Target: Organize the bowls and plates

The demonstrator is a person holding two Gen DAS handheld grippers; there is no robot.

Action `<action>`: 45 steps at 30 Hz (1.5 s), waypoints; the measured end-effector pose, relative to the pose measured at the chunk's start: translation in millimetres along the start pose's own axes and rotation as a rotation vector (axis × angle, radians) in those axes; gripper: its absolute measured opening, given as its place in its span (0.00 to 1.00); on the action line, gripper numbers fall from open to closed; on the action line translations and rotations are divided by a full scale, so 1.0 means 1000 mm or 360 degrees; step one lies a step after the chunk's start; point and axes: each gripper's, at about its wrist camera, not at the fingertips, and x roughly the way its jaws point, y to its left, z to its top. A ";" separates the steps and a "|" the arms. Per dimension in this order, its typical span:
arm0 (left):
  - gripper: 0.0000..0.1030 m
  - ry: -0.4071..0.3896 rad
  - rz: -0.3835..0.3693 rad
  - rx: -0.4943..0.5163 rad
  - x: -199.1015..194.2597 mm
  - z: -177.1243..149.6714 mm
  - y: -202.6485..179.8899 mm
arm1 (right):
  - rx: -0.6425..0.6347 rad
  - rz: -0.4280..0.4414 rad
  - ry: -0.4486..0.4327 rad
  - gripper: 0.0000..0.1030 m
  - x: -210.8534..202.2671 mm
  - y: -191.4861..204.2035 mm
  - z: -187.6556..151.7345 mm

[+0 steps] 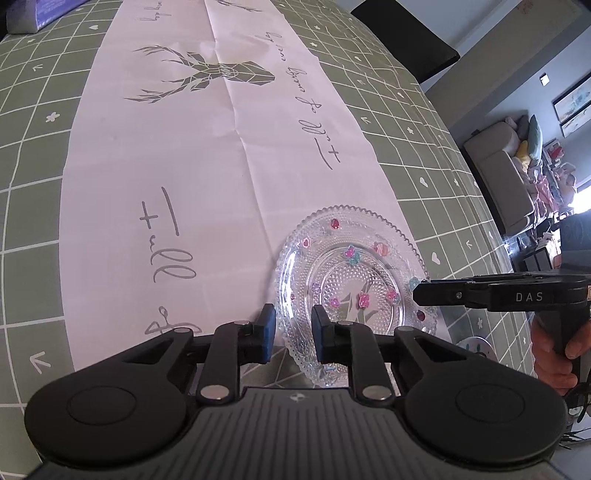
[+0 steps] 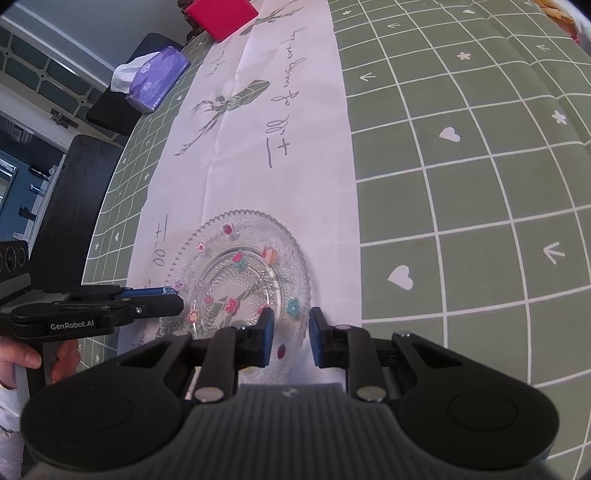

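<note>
A clear beaded glass plate (image 1: 351, 273) with small coloured flowers lies on the white runner; it also shows in the right wrist view (image 2: 240, 266). My left gripper (image 1: 293, 332) is open, its jaws straddling the plate's near-left rim. My right gripper (image 2: 290, 338) is open, its jaws straddling the opposite rim. The right gripper shows from the side in the left wrist view (image 1: 419, 293), at the plate's right rim. The left gripper shows in the right wrist view (image 2: 177, 299), at the plate's left rim.
A green grid tablecloth (image 2: 461, 184) covers the table under a white runner (image 1: 203, 166) with a deer print. A purple tissue pack (image 2: 155, 81) and a red box (image 2: 221, 14) sit at the far end. Dark chairs (image 2: 66, 206) stand at the table's edge.
</note>
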 end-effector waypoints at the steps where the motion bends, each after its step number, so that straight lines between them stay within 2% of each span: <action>1: 0.22 -0.0002 0.0004 0.0003 0.000 0.000 -0.001 | 0.0021 0.0010 -0.0006 0.13 0.000 -0.003 0.000; 4: 0.18 -0.0015 0.0049 0.0024 0.000 -0.001 -0.005 | 0.0084 0.0033 -0.0027 0.06 -0.001 -0.011 -0.001; 9: 0.17 -0.0038 0.0109 0.0039 -0.002 -0.001 -0.009 | 0.0068 0.0018 -0.0054 0.06 -0.003 -0.006 -0.006; 16: 0.17 -0.0061 0.0106 0.0047 -0.015 0.002 -0.013 | 0.0083 0.0025 -0.0060 0.06 -0.007 -0.003 -0.008; 25: 0.17 -0.0107 0.0131 0.0028 -0.034 0.003 -0.025 | 0.0058 0.0044 -0.0141 0.06 -0.026 0.009 -0.006; 34: 0.17 -0.0124 0.0135 0.0026 -0.052 -0.001 -0.058 | 0.0057 0.0057 -0.0232 0.06 -0.061 0.009 -0.013; 45: 0.17 0.0003 0.0143 0.0077 -0.045 -0.029 -0.117 | 0.0136 0.0041 -0.0310 0.06 -0.106 -0.021 -0.057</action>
